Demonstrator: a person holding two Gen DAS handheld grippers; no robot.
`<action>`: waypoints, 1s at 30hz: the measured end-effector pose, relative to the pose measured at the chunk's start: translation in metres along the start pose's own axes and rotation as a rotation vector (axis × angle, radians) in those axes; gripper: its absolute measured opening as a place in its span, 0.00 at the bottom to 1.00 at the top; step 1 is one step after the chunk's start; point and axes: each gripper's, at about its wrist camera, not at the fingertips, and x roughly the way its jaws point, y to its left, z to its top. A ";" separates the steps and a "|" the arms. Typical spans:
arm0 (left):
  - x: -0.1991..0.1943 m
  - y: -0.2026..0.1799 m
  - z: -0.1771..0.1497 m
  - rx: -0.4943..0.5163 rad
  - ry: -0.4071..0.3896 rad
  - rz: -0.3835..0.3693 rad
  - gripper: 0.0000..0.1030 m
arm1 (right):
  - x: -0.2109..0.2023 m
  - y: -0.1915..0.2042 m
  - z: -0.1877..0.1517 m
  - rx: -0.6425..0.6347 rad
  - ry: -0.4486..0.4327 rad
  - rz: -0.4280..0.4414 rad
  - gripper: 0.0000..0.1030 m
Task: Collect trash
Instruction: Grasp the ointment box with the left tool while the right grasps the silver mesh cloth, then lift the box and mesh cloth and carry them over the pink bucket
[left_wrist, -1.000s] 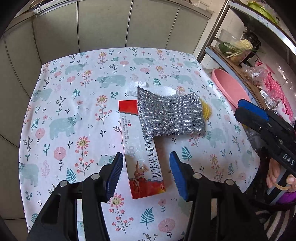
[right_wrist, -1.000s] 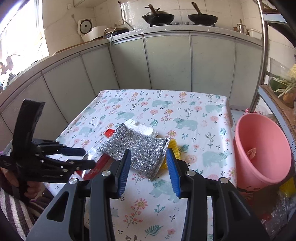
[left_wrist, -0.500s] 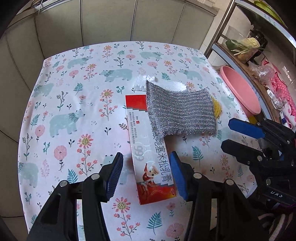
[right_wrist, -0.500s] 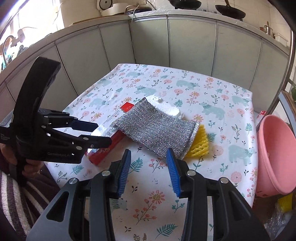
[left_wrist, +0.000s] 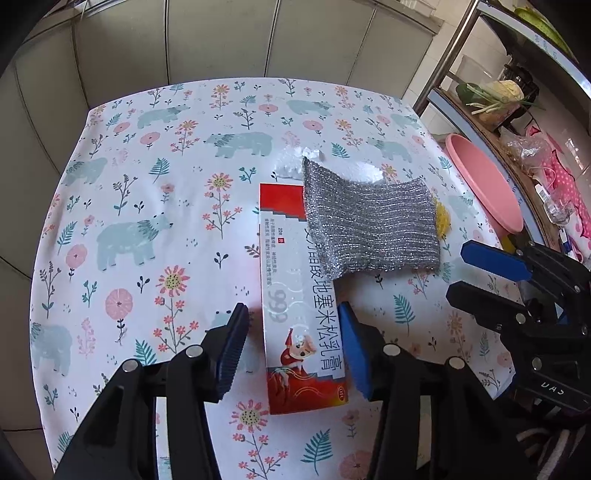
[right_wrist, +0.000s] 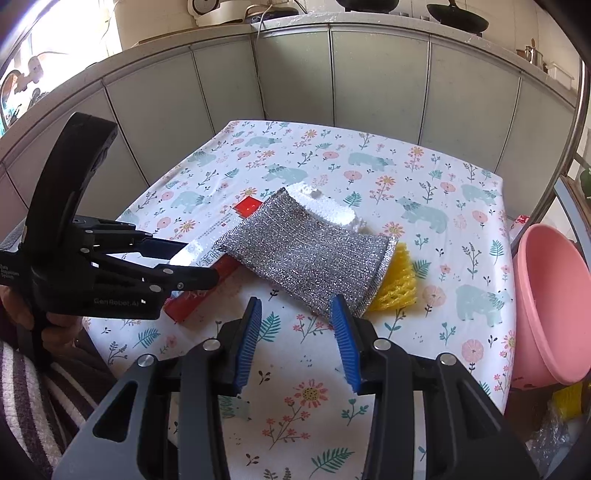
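Note:
A red and white ointment box (left_wrist: 303, 302) lies on the floral tablecloth (left_wrist: 147, 221). A silver scouring cloth (left_wrist: 369, 225) covers its far end, with white foam (left_wrist: 295, 162) and yellow foam netting (left_wrist: 443, 218) peeking out beneath. My left gripper (left_wrist: 291, 343) is open, its jaws either side of the box's near end. My right gripper (right_wrist: 295, 332) is open and empty, just short of the cloth (right_wrist: 306, 254) and the yellow netting (right_wrist: 395, 280). The box (right_wrist: 207, 273) also shows in the right wrist view.
A pink basin (right_wrist: 550, 302) stands off the table's right side, also in the left wrist view (left_wrist: 484, 184). A shelf with vegetables and bags (left_wrist: 498, 99) is at the far right. Grey cabinets (right_wrist: 332, 81) lie behind the table.
Both grippers moved forward and lower toward the table. The left jaws now straddle the box's near end; the right gripper has come close to the cloth's edge.

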 end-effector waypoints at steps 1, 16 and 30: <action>0.000 0.001 0.000 -0.003 -0.002 0.000 0.44 | 0.001 0.001 0.000 -0.001 0.001 0.000 0.39; -0.016 0.055 0.003 -0.140 -0.053 0.068 0.38 | 0.026 0.027 0.015 -0.250 0.025 -0.081 0.39; -0.010 0.064 0.009 -0.151 -0.056 0.046 0.38 | 0.055 0.011 0.019 -0.204 0.054 -0.041 0.05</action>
